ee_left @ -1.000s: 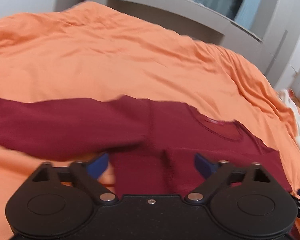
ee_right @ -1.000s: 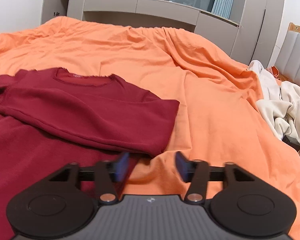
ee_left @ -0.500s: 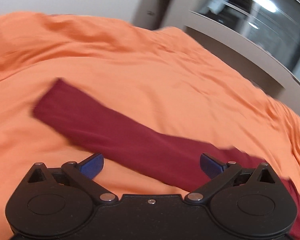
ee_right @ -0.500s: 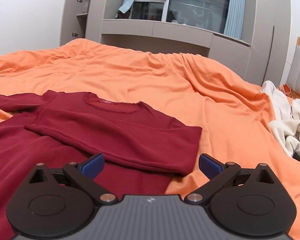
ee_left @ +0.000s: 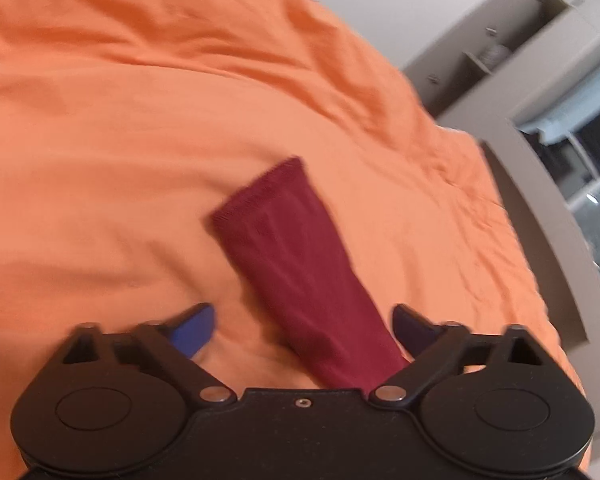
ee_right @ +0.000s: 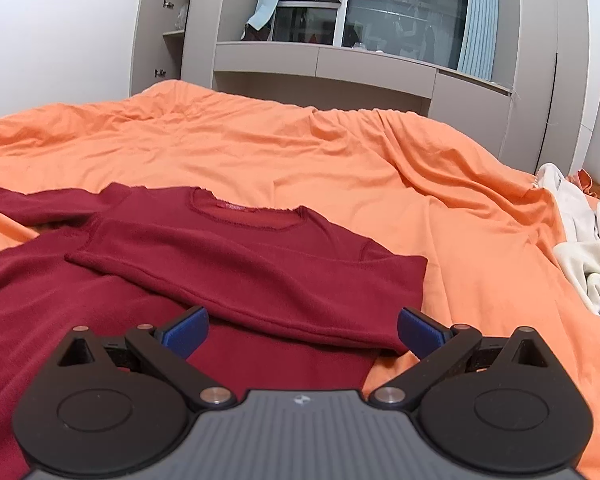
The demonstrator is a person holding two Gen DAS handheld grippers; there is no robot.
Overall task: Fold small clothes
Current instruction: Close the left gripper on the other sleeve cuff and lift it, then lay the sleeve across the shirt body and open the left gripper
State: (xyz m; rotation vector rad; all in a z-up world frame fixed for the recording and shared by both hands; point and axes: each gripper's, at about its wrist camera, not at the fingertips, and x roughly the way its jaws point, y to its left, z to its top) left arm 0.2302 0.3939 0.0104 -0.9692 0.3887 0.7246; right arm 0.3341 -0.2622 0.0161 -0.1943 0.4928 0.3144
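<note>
In your left wrist view, your left gripper [ee_left: 302, 330] hangs over the orange bedcover [ee_left: 140, 120] with its blue fingers spread wide and nothing between the pads; the free sleeve [ee_left: 296, 264] of the dark red top runs away from the camera between them, nearer the right finger, and ends at its cuff [ee_left: 260, 188] further off. The picture is smeared, so you cannot tell whether either finger touches the cloth. My reading is that you have lined the tool up along the sleeve so you can take it near the cuff and carry it across the body. The sleeve looks flat, thin and finely ribbed, limp enough to sag when lifted. In your right wrist view, your right gripper [ee_right: 302, 334] is likewise released, fingers wide apart, poised just over the near edge of the dark red top [ee_right: 236, 264], which lies spread on the bedcover at the near left. Its right sleeve [ee_right: 220, 276] is already folded across the chest below the neckline [ee_right: 244, 212], while the other sleeve stretches out to the far left. To the far right a heap of pale clothes [ee_right: 580, 248] waits, well apart from the top.
</note>
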